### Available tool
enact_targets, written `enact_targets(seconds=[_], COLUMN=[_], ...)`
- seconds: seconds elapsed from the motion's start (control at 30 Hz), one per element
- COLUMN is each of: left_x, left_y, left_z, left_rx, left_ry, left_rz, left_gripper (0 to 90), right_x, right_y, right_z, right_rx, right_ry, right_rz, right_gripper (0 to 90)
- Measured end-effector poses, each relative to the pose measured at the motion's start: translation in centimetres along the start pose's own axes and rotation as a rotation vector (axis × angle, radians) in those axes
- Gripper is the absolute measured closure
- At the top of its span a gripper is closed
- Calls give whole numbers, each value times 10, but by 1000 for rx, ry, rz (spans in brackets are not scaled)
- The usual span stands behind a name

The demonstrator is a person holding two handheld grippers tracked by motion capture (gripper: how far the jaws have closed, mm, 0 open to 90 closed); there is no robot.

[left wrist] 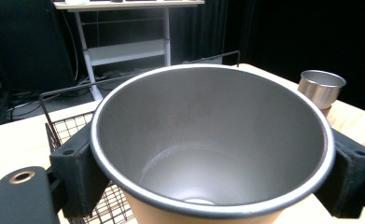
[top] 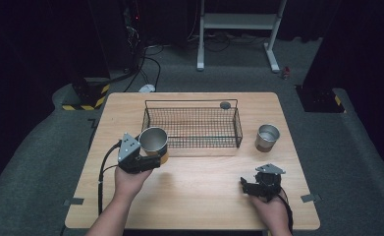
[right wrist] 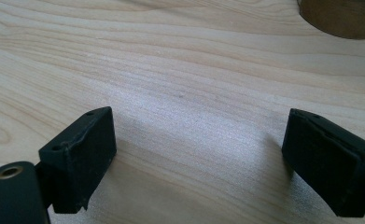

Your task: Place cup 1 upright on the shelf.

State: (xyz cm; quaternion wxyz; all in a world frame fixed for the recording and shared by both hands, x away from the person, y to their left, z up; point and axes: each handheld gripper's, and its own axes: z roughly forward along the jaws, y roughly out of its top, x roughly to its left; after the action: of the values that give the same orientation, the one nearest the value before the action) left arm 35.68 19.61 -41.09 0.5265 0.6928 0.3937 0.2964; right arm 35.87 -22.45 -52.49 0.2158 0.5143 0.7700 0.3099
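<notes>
A metal cup (top: 153, 140) with a tan lower body hangs just above the table at the wire basket's near left corner. My left gripper (top: 152, 156) is shut on it, one black jaw on each side of the cup's wall (left wrist: 208, 140), and its inside looks empty. A second metal cup (top: 267, 137) stands upright on the table right of the basket, also seen from the left gripper (left wrist: 321, 86). Near the table's front right my right gripper (top: 252, 183) stays low over bare wood, open (right wrist: 199, 154) with nothing between its jaws. That second cup's tan base (right wrist: 339, 18) shows ahead of it.
The black wire basket (top: 192, 105) sits at the table's middle back, its rim (left wrist: 49, 100) just beyond the held cup. A small dark round thing (top: 225, 104) lies at its far right corner. A white metal frame (top: 238, 22) stands on the floor behind the table.
</notes>
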Motion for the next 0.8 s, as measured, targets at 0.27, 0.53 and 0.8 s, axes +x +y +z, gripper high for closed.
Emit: enact_targets(seconds=[0.27,0.53,0.8], left_x=[1,4,5], left_y=[6,10,14], left_z=[5,9,12], left_rx=[7,7,7], left_ry=[1,8,8], left_rz=[-2,-7,-6], left_gripper=[134,134,134], right_x=[0,0,0], right_y=[0,0,0], right_z=[0,0,0], right_rx=[0,0,0], right_ry=[0,0,0], right_rz=[0,0,0], right_gripper=[97,97,97])
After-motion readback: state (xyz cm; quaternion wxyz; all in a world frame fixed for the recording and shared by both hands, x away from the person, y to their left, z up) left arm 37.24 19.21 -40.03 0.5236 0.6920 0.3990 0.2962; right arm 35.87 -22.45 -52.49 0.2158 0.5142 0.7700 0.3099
